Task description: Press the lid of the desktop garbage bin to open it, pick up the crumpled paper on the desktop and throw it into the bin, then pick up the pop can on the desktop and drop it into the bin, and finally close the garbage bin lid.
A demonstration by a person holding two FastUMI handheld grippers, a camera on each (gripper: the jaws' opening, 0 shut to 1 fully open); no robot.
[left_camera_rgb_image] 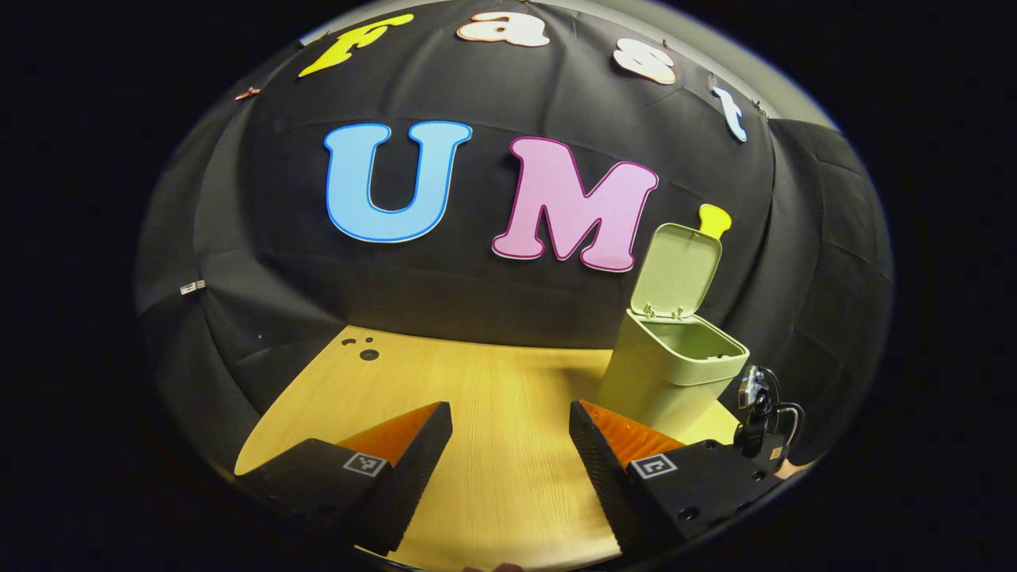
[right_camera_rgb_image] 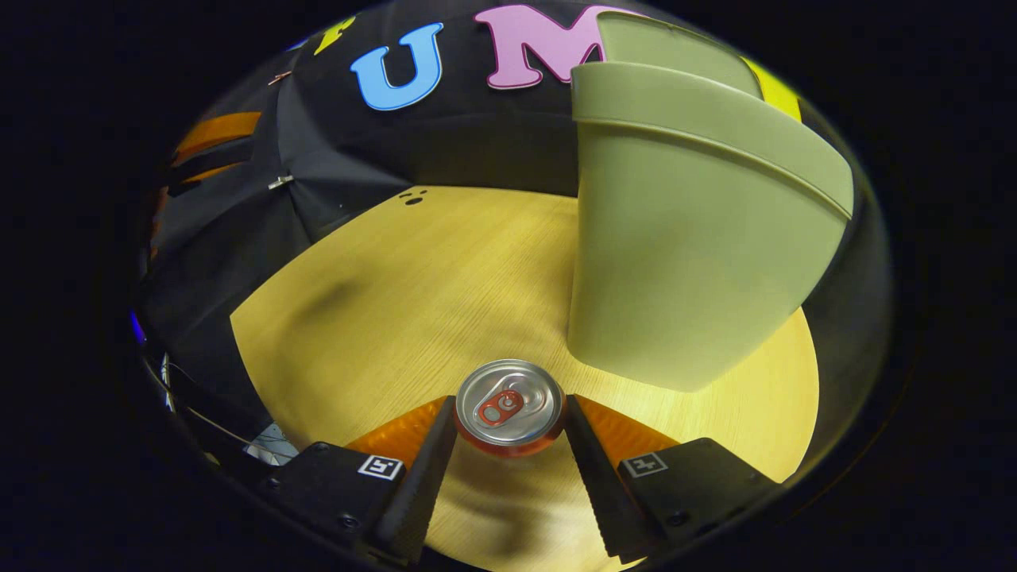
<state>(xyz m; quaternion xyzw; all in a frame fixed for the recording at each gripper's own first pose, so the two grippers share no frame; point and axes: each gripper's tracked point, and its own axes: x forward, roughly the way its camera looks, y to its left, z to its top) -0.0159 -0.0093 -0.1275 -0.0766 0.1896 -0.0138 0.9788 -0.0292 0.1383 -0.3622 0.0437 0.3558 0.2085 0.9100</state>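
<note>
Now my right gripper point(right_camera_rgb_image: 510, 425) pinches the pop can point(right_camera_rgb_image: 508, 405) from both sides, just beside the green bin point(right_camera_rgb_image: 683, 262) on the table point(right_camera_rgb_image: 381, 318). My left gripper point(left_camera_rgb_image: 510, 445) is spread wide, holding nothing. Its lid point(left_camera_rgb_image: 675, 270) stands up.

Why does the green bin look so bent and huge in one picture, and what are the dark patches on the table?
Right gripper view: the fisheye bulges the nearby bin; soft shadows smudge the table; the can top glints. Left gripper view: the bin sits farther off, less warped.
</note>
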